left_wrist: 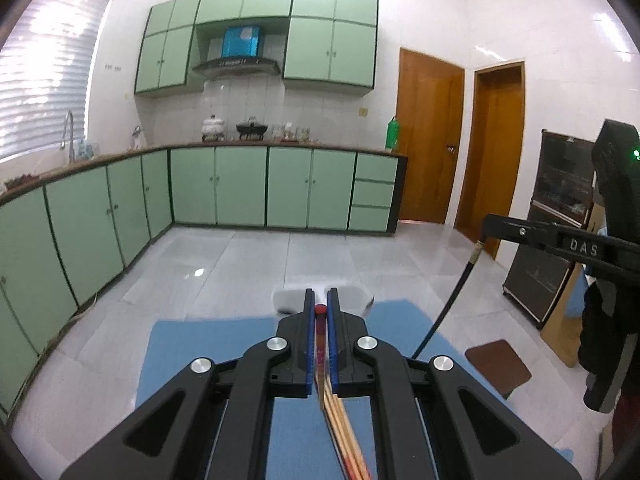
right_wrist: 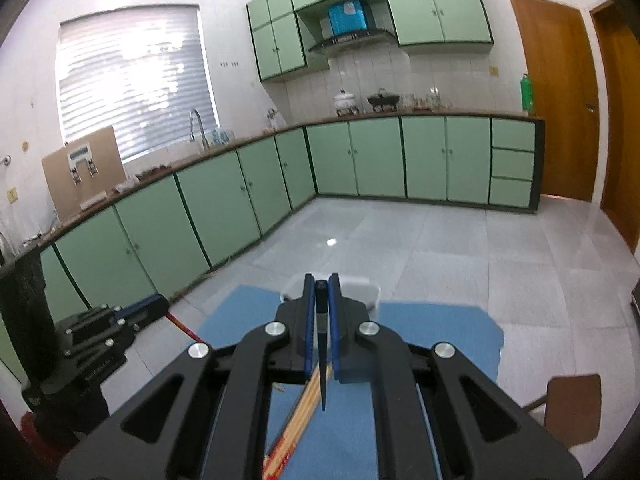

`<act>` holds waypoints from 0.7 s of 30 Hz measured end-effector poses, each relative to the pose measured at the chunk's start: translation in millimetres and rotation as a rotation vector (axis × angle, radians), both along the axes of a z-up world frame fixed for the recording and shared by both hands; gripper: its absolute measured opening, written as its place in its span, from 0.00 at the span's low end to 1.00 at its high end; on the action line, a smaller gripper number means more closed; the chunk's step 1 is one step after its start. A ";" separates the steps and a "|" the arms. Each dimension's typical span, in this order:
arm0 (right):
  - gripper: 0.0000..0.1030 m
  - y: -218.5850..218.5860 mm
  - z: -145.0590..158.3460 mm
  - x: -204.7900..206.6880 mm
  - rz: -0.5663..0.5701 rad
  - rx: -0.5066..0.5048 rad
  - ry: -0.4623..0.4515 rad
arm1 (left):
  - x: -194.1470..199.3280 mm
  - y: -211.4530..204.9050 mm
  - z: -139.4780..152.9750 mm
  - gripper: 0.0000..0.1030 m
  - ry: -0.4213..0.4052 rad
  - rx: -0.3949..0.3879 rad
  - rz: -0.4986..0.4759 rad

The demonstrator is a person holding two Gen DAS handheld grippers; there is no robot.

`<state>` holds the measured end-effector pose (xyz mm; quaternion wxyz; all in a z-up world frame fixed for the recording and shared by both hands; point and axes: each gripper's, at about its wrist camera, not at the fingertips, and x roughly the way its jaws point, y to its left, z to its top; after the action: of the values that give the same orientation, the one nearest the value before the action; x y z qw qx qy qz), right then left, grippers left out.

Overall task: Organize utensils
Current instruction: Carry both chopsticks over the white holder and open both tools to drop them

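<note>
Black left gripper [left_wrist: 320, 304] with blue finger pads [left_wrist: 307, 340] clasps a red-tipped chopstick [left_wrist: 320, 332]. Black right gripper [right_wrist: 321, 288] clasps a black chopstick [right_wrist: 322, 344]. Tan chopsticks [right_wrist: 304, 412] at 6 o'clock on a blue mat [right_wrist: 432, 332]. White holder [right_wrist: 360, 286] at 12 o'clock. Mint-green cabinets [right_wrist: 376, 156].

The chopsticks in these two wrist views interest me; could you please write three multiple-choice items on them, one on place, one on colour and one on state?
1. Where do the spare wooden chopsticks lie?
A. on the blue mat
B. on the kitchen counter
C. in the sink

2. What colour is the end of the chopstick in the left gripper?
A. green
B. red
C. white

3. How does the right gripper stand?
A. wide open
B. shut on a dark chopstick
C. shut on nothing

Answers: 1 A, they rest on the mat under the grippers. 2 B, a red tip shows between the pads. 3 B, the dark stick sits clamped between the fingers.
</note>
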<state>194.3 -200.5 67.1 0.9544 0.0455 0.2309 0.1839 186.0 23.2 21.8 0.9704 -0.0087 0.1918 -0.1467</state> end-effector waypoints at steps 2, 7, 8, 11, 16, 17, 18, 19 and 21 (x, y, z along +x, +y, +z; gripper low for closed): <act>0.06 0.0 15.2 10.9 -0.012 -0.013 -0.033 | 9.0 -2.3 14.7 0.06 -0.036 0.004 -0.006; 0.06 -2.0 43.3 40.5 -0.021 -0.002 -0.092 | 29.3 -11.7 49.2 0.06 -0.133 -0.001 -0.004; 0.06 -2.1 45.7 45.4 -0.024 -0.002 -0.100 | 36.4 -13.0 56.0 0.05 -0.152 -0.006 0.001; 0.06 -1.6 51.7 64.5 -0.040 -0.003 -0.128 | 57.5 -15.3 64.1 0.05 -0.186 -0.015 0.021; 0.06 -1.6 33.6 104.9 -0.077 -0.020 -0.127 | 103.1 -18.6 48.2 0.05 -0.159 -0.019 0.051; 0.06 -1.4 27.6 111.5 -0.083 -0.025 -0.123 | 109.8 -18.9 43.3 0.05 -0.147 -0.018 0.053; 0.06 -1.4 18.3 120.2 -0.092 -0.031 -0.111 | 118.0 -19.7 35.3 0.05 -0.126 -0.016 0.056; 0.06 -0.5 10.0 126.9 -0.096 -0.031 -0.096 | 122.5 -19.0 29.9 0.05 -0.114 -0.017 0.058; 0.06 -0.4 -7.2 139.9 -0.098 -0.022 -0.058 | 135.1 -20.8 14.1 0.06 -0.081 -0.012 0.058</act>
<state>334.2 -200.9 59.9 0.9690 0.0407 0.2024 0.1358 321.1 2.3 36.0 0.9811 -0.0141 0.1510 -0.1198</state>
